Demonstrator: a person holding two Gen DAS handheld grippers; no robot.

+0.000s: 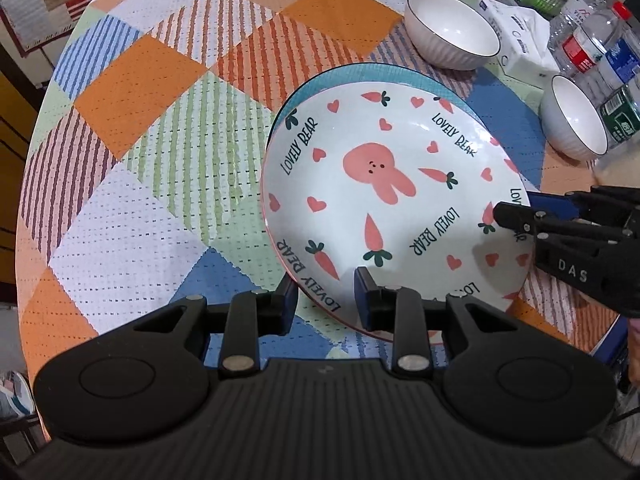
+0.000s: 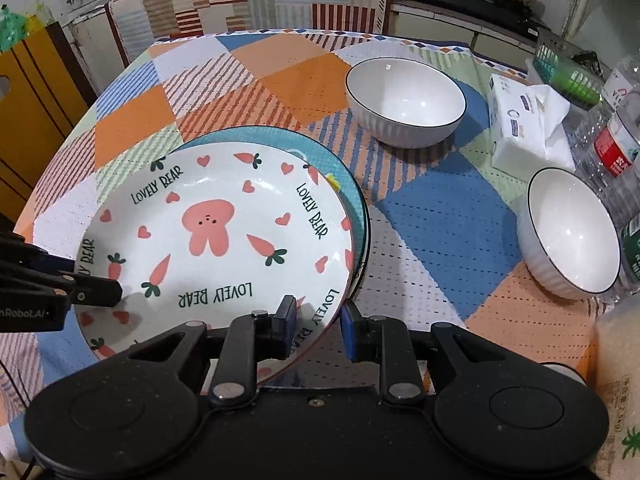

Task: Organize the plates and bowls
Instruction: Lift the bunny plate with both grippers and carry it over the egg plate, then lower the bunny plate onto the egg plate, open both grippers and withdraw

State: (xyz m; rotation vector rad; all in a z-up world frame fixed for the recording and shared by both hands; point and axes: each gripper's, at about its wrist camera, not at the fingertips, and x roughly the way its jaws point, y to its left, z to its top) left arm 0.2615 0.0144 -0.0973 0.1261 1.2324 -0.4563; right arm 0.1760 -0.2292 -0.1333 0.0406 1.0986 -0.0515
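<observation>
A white rabbit plate (image 1: 384, 200) with pink rabbit, carrots and "LOVELY BEAR" lettering lies on top of a teal plate (image 1: 432, 78). My left gripper (image 1: 326, 300) straddles the rabbit plate's near rim, one finger inside and one outside, with a gap to the rim. My right gripper (image 2: 318, 326) straddles the opposite rim the same way. Each gripper also shows in the other's view: the right gripper (image 1: 516, 216), the left gripper (image 2: 108, 292). Two white bowls with dark rims stand apart: a far bowl (image 2: 404, 102) and a near bowl (image 2: 568, 236).
The round table wears a patchwork cloth (image 1: 160, 120). A tissue pack (image 2: 524, 128), several plastic bottles (image 2: 616, 148) and a green basket (image 2: 568, 72) crowd the right edge. A bag of rice (image 2: 620, 380) stands at the near right.
</observation>
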